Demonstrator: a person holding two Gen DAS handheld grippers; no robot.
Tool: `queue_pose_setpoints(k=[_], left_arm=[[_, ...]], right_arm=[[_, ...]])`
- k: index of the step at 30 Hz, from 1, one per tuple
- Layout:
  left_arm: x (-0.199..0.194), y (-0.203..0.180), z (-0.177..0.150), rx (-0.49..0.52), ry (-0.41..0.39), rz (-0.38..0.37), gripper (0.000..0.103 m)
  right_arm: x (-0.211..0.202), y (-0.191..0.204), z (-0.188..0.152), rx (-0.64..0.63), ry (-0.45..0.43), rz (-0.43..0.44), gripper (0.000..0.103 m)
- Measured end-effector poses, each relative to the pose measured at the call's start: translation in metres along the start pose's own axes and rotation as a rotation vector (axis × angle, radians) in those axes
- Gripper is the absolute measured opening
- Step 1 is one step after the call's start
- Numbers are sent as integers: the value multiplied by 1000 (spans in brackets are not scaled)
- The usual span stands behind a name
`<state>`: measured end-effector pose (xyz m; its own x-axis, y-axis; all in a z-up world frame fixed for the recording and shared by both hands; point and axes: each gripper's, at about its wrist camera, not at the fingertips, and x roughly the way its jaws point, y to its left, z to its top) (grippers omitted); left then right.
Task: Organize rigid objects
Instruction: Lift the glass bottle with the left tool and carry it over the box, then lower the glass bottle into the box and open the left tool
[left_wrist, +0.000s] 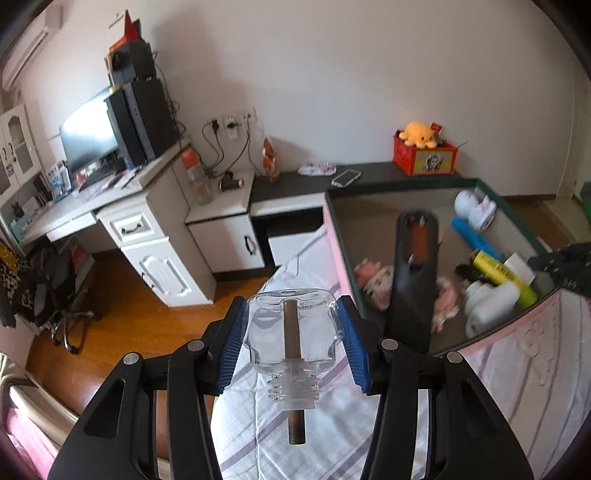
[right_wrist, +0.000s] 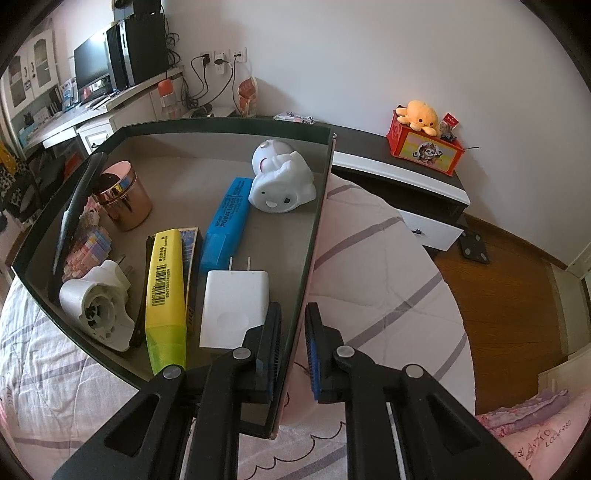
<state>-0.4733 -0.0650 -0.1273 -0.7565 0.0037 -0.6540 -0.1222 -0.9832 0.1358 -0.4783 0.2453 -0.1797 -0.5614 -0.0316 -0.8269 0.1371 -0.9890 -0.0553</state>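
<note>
Left gripper (left_wrist: 291, 332): jaws clamped on a clear glass bottle (left_wrist: 293, 326), blue pads pressing its two flat sides. The bottle lies neck toward the camera, a brown rod (left_wrist: 293, 369) running through its stopper. It is held in the air above the striped bedspread (left_wrist: 266, 424), clear of the box (left_wrist: 334, 236) and to its left. The gripper points forward and down at a moderate slope.

Box contents, left to right in the right wrist view: black handle (right_wrist: 74, 214), copper tin (right_wrist: 123, 199), white plug fitting (right_wrist: 98, 302), yellow marker (right_wrist: 164, 291), blue case (right_wrist: 225, 221), white charger (right_wrist: 232, 306), white figurine (right_wrist: 280, 177).

Right gripper (right_wrist: 293, 347): jaws clenched on the box's right wall (right_wrist: 314, 229), one finger inside, one outside, near the front corner. It points steeply down and appears to steady the box.

Step in hand, as judged: carrying the bottle to the box while the other hand braces it. The next move calls for bringing the bottle over the near wall and lowering it onto bare floor, likely the open patch behind the copper tin, before releasing. Glass on a crowded floor warrants a gentle set-down.
</note>
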Motion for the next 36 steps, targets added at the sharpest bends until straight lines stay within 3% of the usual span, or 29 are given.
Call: queue_pose_setpoints(k=[9, 19, 29, 32, 36], left_arm=[[2, -52, 39, 74, -21, -89, 50], [47, -145, 70, 169, 57, -210, 50], [87, -167, 67, 136, 127, -177, 50], [91, -167, 66, 138, 117, -147, 50], [90, -166, 65, 127, 107, -164, 51]], right_arm=[[1, 1, 1, -4, 8, -14, 13], [0, 0, 1, 10, 23, -4, 13], [1, -1, 1, 11, 28, 14, 15], [1, -1, 1, 11, 29, 15, 15], [1, -1, 1, 11, 30, 16, 16]])
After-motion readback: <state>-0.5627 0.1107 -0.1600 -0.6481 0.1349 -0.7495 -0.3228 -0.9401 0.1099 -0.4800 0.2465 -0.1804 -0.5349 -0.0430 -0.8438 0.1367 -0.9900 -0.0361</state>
